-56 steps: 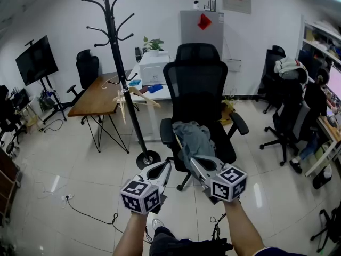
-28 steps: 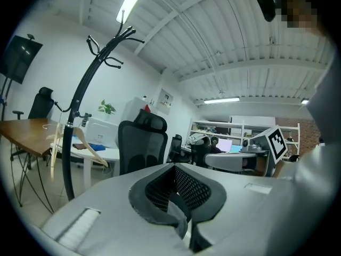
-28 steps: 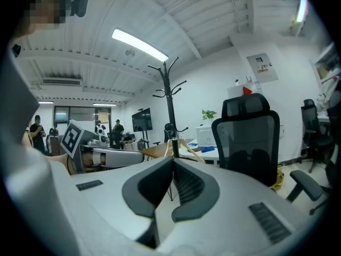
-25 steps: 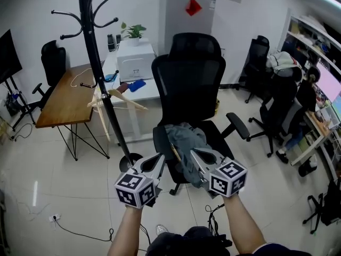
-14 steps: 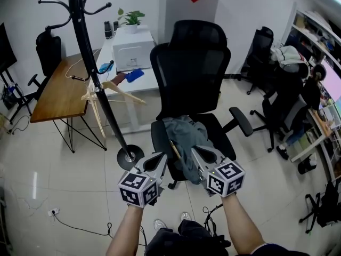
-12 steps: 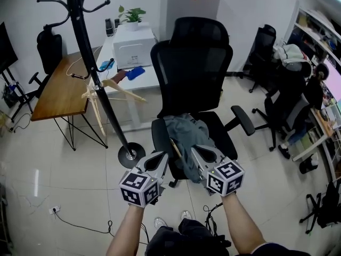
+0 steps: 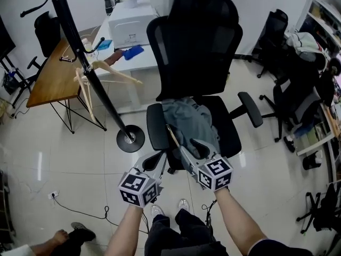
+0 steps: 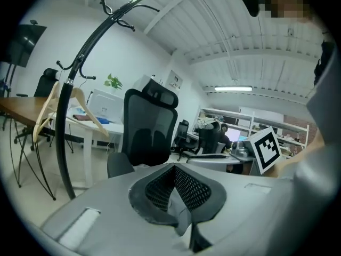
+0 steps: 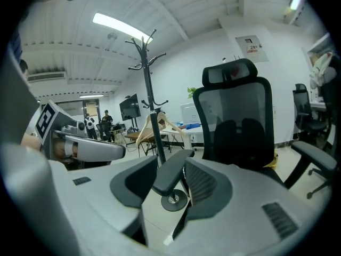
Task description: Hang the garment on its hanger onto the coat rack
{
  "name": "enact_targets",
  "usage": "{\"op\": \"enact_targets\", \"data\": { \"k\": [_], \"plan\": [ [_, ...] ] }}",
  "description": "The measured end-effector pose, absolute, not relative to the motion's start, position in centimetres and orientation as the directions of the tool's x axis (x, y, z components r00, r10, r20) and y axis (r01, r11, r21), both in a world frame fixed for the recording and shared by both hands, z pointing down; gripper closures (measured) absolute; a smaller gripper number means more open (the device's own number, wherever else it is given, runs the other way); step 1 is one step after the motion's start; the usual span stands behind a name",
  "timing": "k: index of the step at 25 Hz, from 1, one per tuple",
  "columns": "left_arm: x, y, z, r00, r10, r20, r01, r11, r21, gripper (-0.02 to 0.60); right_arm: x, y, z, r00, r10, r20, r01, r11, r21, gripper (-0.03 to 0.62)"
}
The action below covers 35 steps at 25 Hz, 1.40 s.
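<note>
A grey garment lies bunched on the seat of a black office chair, with the wooden arm of its hanger sticking out toward me. My right gripper is at the seat's front edge by that hanger end. Its jaws are opening, and a thin tan strip shows along one pad; the pads do not press on it. My left gripper hovers beside it, left of the seat, shut and empty. The black coat rack stands to the chair's left.
Two bare wooden hangers hang on the rack. Behind it are a wooden desk and a white table with a printer. More office chairs stand at the right. A cable and a person's foot are on the floor.
The head view has tipped down and come nearer the chair. My right gripper's jaws have spread apart at the hanger end. A person's foot has come into view at bottom left.
</note>
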<state>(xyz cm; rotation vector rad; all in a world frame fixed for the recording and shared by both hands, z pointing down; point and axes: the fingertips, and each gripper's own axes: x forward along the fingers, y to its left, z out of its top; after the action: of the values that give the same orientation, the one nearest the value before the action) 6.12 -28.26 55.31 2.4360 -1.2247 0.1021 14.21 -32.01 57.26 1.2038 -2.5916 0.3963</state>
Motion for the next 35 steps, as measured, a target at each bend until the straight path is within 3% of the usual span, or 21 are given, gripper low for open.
{"op": "enact_targets", "data": {
  "k": [5,9,21,23,28,35],
  "plan": [
    [6.0,-28.2,59.8,0.590,-0.757,0.281,-0.798,-0.495,0.344,0.591,14.5,-33.3,66.1,-0.580,-0.662,0.474,-0.783,0.613,-0.102,0.407],
    [5.6,-27.4,64.1,0.582,-0.747,0.321,-0.802,-0.463,0.377,0.591,14.4,-33.7,73.4,-0.567,-0.611,0.553,-0.786,0.601,-0.142,0.281],
    [4.3,-26.2,69.4,0.568,-0.740,0.360,-0.810,-0.427,0.401,0.591,12.9,-37.9,84.1,-0.506,-0.561,0.655,-0.814,0.561,-0.149,0.281],
    [4.2,-25.5,69.9,0.569,-0.735,0.369,-0.810,-0.424,0.404,0.591,13.0,-38.1,85.1,-0.499,-0.563,0.659,-0.820,0.553,-0.150,0.333],
    [2.9,-24.7,70.5,0.553,-0.742,0.380,-0.821,-0.406,0.402,0.591,13.2,-38.6,85.3,-0.446,-0.603,0.662,-0.837,0.544,-0.069,0.571],
    [2.8,-24.1,69.6,0.560,-0.743,0.365,-0.815,-0.414,0.407,0.591,13.9,-38.5,82.1,-0.457,-0.631,0.627,-0.831,0.555,-0.047,0.574]
  ]
}}
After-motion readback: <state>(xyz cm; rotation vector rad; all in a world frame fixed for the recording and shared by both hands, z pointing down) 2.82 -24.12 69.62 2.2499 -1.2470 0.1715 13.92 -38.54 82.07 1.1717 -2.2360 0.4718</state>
